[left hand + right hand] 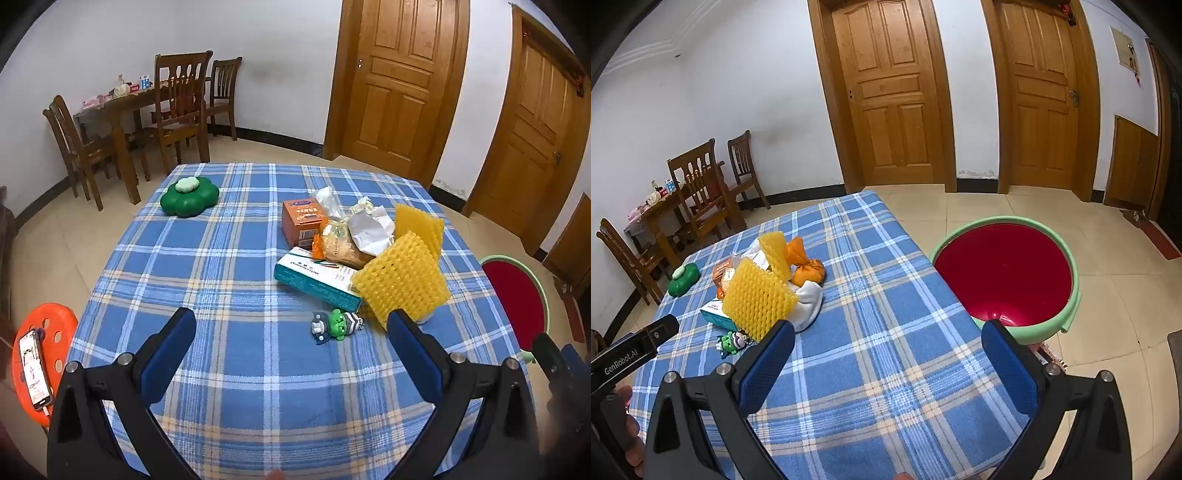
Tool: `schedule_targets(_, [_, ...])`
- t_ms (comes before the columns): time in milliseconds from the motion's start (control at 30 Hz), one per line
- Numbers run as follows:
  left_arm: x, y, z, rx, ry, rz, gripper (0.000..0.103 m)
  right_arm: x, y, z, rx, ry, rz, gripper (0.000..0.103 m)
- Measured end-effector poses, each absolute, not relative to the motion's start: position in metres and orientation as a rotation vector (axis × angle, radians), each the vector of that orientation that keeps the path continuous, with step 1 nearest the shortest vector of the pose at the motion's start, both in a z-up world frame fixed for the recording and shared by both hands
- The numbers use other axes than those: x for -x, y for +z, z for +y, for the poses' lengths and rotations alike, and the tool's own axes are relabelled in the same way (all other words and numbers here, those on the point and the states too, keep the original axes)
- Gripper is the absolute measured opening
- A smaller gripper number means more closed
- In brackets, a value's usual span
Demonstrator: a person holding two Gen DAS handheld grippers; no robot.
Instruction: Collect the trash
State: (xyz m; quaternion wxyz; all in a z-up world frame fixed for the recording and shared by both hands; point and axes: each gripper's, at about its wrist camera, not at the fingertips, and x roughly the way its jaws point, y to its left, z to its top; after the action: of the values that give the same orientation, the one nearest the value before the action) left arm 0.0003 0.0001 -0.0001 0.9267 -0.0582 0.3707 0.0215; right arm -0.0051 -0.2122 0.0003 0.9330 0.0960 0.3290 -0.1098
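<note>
1. Left tool hangs above the near part of the blue plaid surface, fingers spread wide, nothing between them.
2. Right tool is spread just as wide, empty, over the surface's right edge.
3. The trash sits in one heap right of the surface's centre: yellow foam netting in front, a teal-and-white carton lying flat beside it, an orange box behind, crumpled white paper on top.
4. A small green toy figure lies just in front of the heap.
5. Down on the floor beside the surface's right edge, the red bin with a green rim stands mouth-up.
6. A green clover-shaped container sits apart at the far left.
</note>
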Motion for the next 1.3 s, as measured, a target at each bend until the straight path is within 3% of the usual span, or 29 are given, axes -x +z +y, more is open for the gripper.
schedule_targets(1300, [0.0005,0.0006,0.0,0.119,0.044,0.763,0.102,0.0045,-0.003,-0.2125,-0.201,-0.223,0.689,0.103])
